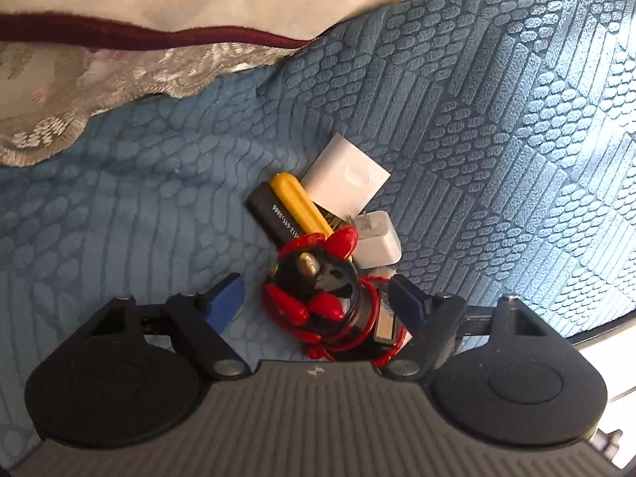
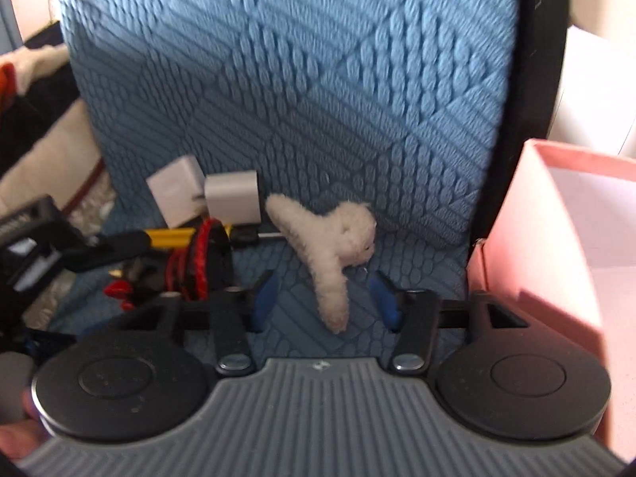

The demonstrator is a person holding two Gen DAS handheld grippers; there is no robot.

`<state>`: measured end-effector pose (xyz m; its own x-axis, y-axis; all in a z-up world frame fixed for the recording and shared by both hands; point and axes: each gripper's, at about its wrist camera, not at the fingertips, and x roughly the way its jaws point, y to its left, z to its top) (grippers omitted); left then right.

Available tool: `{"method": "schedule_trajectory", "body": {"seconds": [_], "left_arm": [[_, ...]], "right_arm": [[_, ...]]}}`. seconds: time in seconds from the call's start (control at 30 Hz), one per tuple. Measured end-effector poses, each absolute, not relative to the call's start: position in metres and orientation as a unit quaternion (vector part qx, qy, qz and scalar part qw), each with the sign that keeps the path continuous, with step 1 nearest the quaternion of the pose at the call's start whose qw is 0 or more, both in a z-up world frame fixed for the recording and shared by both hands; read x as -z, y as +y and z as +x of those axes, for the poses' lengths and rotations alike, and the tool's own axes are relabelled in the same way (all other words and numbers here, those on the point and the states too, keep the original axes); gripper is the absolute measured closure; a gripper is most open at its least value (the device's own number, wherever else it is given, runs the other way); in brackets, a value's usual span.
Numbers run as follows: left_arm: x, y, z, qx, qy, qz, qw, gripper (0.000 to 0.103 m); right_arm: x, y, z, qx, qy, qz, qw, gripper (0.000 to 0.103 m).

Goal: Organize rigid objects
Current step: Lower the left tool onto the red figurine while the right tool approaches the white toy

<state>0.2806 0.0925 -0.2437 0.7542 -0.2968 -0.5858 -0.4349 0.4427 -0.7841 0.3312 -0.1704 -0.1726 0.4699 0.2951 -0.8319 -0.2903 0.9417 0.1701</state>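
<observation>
Left tongs (image 1: 316,302) agape around red-strung black toy (image 1: 318,298).

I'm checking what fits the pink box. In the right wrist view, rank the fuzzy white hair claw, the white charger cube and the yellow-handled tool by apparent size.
1. Fuzzy white hair claw, though it lies nearest the camera.
2. White charger cube.
3. Yellow-handled tool, partly hidden, so unsure.

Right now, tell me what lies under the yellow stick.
The yellow stick lies across a black bar printed with digits, beside a white card. Its lower end vanishes beneath the red-and-black toy, so what lies under that end is hidden.
</observation>
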Motion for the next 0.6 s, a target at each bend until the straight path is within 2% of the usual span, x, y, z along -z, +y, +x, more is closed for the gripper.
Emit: {"method": "schedule_trajectory", "body": {"seconds": [0.1, 0.27, 0.3, 0.33, 0.4, 0.6], "left_arm": [[0.247, 0.093, 0.285, -0.032, 0.353, -0.543, 0.762, 0.022], [0.249, 0.088, 0.289, -0.034, 0.361, -0.528, 0.768, 0.038], [0.250, 0.088, 0.289, -0.036, 0.360, -0.527, 0.769, 0.039], [0.251, 0.088, 0.288, -0.039, 0.362, -0.527, 0.768, 0.042], [0.251, 0.087, 0.289, -0.034, 0.364, -0.522, 0.771, 0.045], [0.240, 0.081, 0.286, -0.032, 0.368, -0.485, 0.793, 0.047]], "right_arm": [[0.180, -0.168, 0.335, -0.172, 0.489, 0.000, 0.855, 0.062], [0.194, -0.161, 0.338, -0.178, 0.495, -0.028, 0.850, 0.063], [0.198, -0.161, 0.339, -0.179, 0.501, -0.028, 0.846, 0.066], [0.199, -0.161, 0.339, -0.177, 0.503, -0.028, 0.846, 0.079], [0.198, -0.159, 0.336, -0.175, 0.499, -0.040, 0.848, 0.085], [0.187, -0.161, 0.320, -0.182, 0.477, -0.057, 0.858, 0.088]]}}
